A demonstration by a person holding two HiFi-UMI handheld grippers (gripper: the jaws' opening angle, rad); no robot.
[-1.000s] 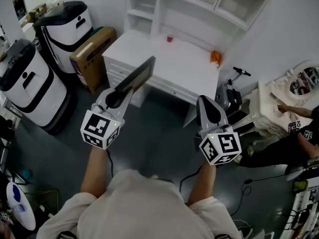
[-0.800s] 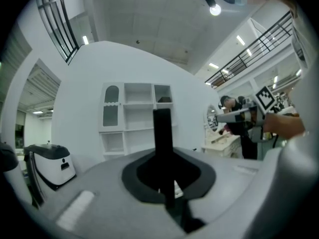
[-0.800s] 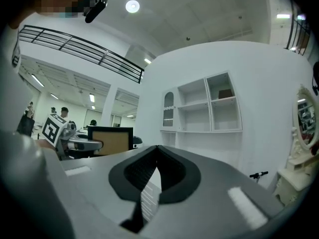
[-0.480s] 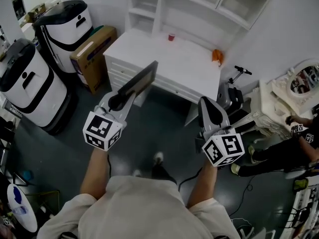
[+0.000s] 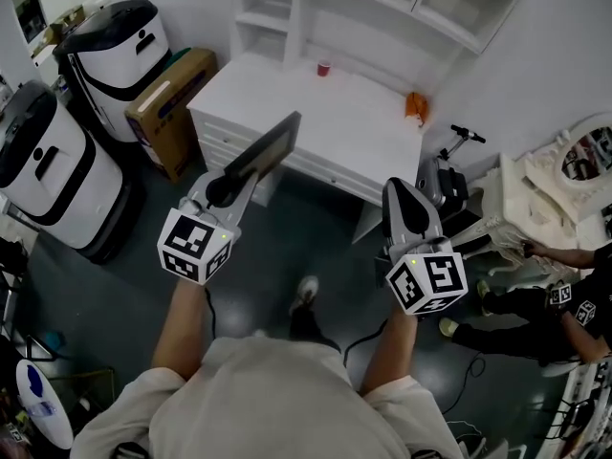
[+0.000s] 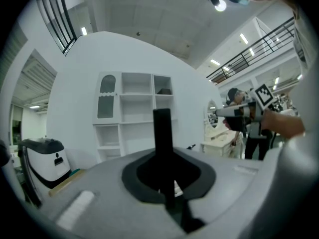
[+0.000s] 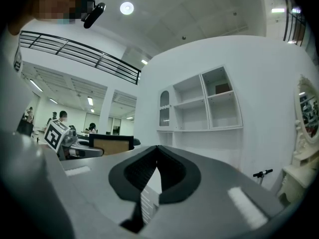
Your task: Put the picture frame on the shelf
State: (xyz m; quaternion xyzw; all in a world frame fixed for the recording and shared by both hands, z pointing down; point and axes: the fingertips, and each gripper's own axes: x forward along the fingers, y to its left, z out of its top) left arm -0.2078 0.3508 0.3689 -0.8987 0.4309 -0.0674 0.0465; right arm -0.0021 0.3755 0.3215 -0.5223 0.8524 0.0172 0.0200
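— Black picture frame (image 5: pixel 271 147): where do you have it?
— In my left gripper (image 5: pixel 241 172). Its fingers (image 6: pixel 144 176) are closed right down on the frame's lower end. In the left gripper view I see the frame edge-on, standing up between them as a thin dark bar.
— Over the bench?
— In the air, above the dark floor (image 5: pixel 316 228). In the head view its far end overlaps the near edge of the white bench (image 5: pixel 335 127). The shelf (image 5: pixel 316 12) unit rises from the back of that bench, well apart from the frame.
— And the right?
— My right gripper (image 5: pixel 400 191) holds nothing. In its own view the fingers (image 7: pixel 177 180) meet at their tips. It hangs beside the left one, near the bench's right corner.
— Anything on the bench?
— A small red cup (image 5: pixel 324 68) towards the back and an orange thing (image 5: pixel 414 110) at the right edge; I can't tell what that is. A cardboard box (image 5: pixel 164 98) stands on the floor, left of the bench.
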